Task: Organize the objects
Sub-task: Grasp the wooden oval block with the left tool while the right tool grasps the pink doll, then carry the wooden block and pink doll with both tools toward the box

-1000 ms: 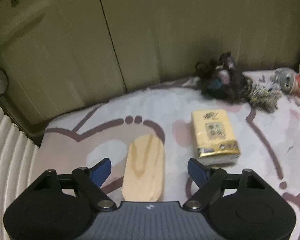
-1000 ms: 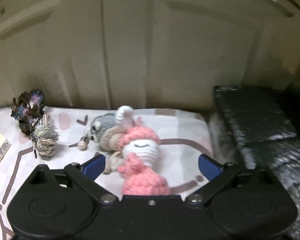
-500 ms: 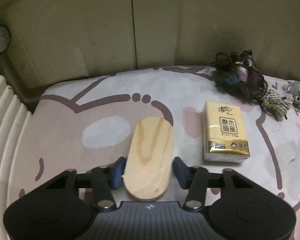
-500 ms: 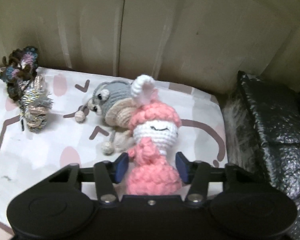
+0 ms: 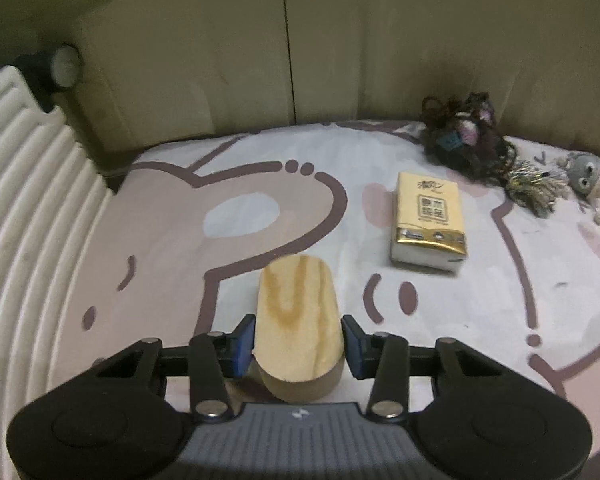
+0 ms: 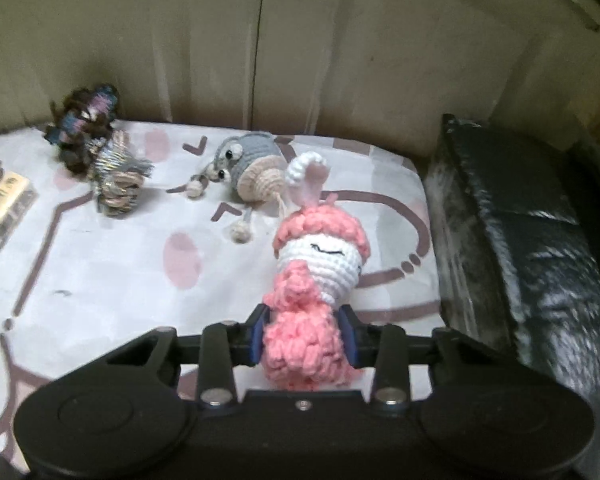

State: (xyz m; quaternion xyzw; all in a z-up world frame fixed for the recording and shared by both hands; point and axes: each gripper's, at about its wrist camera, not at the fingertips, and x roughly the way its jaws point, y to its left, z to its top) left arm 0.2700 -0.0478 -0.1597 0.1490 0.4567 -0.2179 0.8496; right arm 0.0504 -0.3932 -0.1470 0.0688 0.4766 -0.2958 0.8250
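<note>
Your left gripper (image 5: 299, 344) has both blue pads pressed against the sides of the oval pale wooden block (image 5: 298, 324). Your right gripper (image 6: 305, 338) is clamped on the pink crocheted doll (image 6: 314, 304).

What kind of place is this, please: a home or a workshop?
Most likely a home, perhaps a bedroom. A cartoon-printed sheet covers a soft surface, crocheted toys such as the pink doll and grey mouse lie about, and a tissue pack is nearby.
</note>
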